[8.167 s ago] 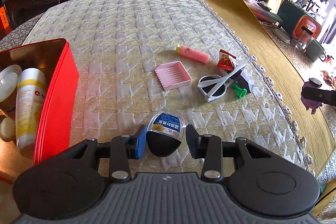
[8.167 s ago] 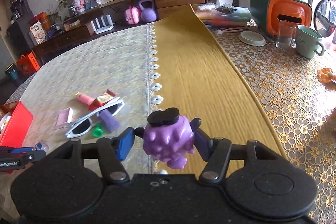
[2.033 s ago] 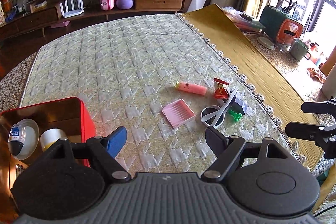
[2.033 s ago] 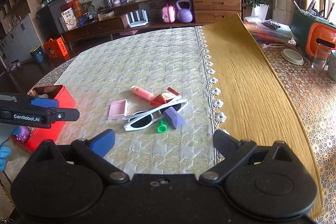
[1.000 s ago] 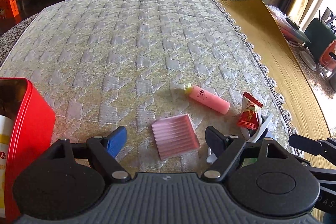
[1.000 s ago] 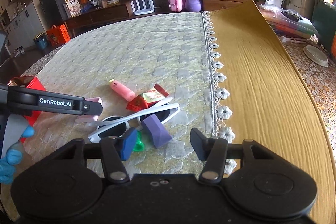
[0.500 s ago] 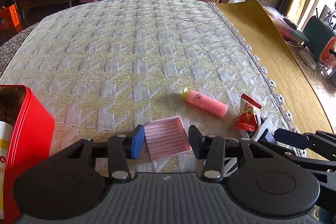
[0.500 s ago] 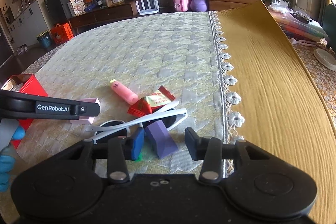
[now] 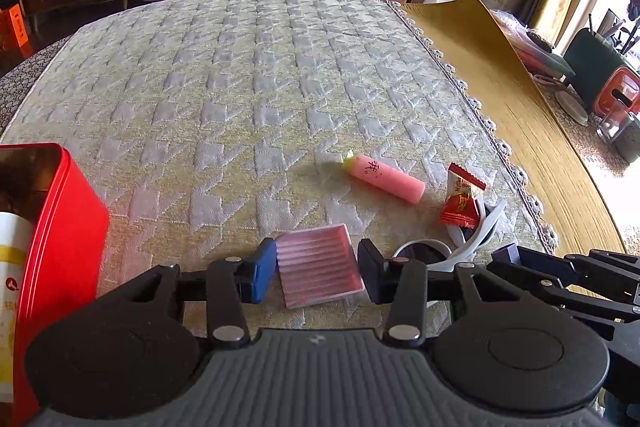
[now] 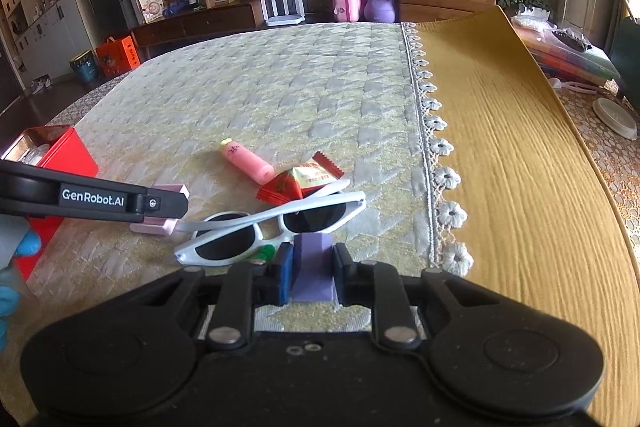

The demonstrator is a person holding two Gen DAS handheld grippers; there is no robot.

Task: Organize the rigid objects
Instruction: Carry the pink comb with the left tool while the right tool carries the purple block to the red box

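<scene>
My left gripper [image 9: 317, 271] pinches the pink ribbed tray [image 9: 319, 271] on the quilted cloth [image 9: 240, 87], beside the red tin [image 9: 60, 227] — my right gripper [image 10: 310, 273], jaws just narrowing, clamps the purple block [image 10: 312, 267] by the white sunglasses [image 10: 272, 227].

Left gripper [image 9: 317, 277]: your jaws stand either side of the ridged tray [image 9: 319, 271], which lies on the quilted cloth [image 9: 240, 99].
Box [image 9: 60, 227]: to your left of that tray, at the cloth's edge, with a bottle [image 9: 10, 267] inside.
Tube [image 9: 384, 178]: beyond the tray, toward the right.
Candy wrapper [image 9: 462, 203]: right of the tube, resting on the sunglasses [image 10: 276, 227].
Right gripper [image 10: 310, 273]: your jaws have just been closing, with the block [image 10: 313, 269] between them, just in front of the sunglasses.
Plain cloth [image 10: 520, 167]: right of the quilted one.
</scene>
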